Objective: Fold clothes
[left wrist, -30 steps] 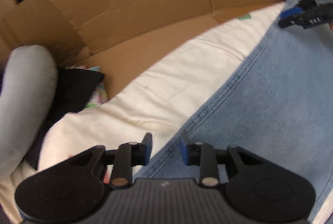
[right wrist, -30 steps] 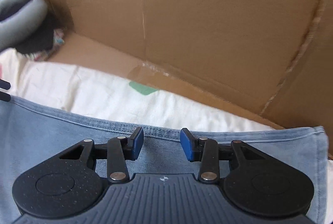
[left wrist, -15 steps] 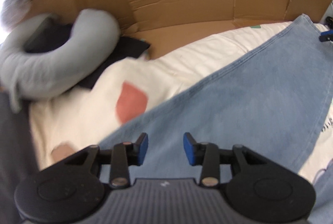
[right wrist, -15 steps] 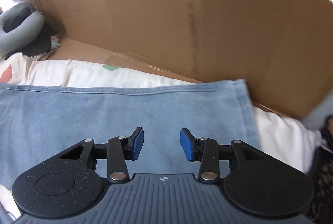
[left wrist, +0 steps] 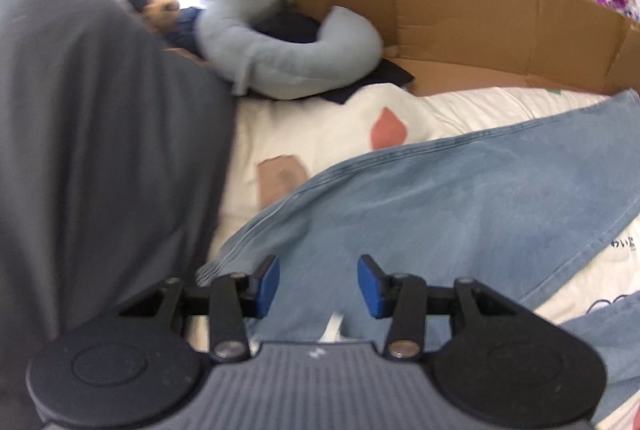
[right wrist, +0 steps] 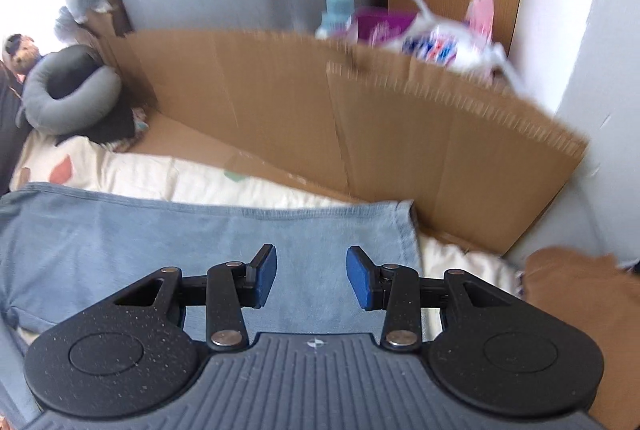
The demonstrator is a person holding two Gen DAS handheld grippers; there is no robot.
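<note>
Bright daylight, blown-out upper left, motion blur

Both fisheye views bow at their edges; glare whitens the upper-left corners, the cardboard wall (right wrist: pixel 360 118) smears into streaks, and shadows stay soft throughout.

Clearance as I see it: open air above the flat blue denim (right wrist: pixel 200 242) and cream quilt (left wrist: pixel 320 126). Cardboard wall (right wrist: pixel 360 118) closes the far side, grey U-shaped pillow (left wrist: pixel 288 58) blocks the far left corner, dark grey cloth (left wrist: pixel 100 150) crowds my left gripper's flank
</note>
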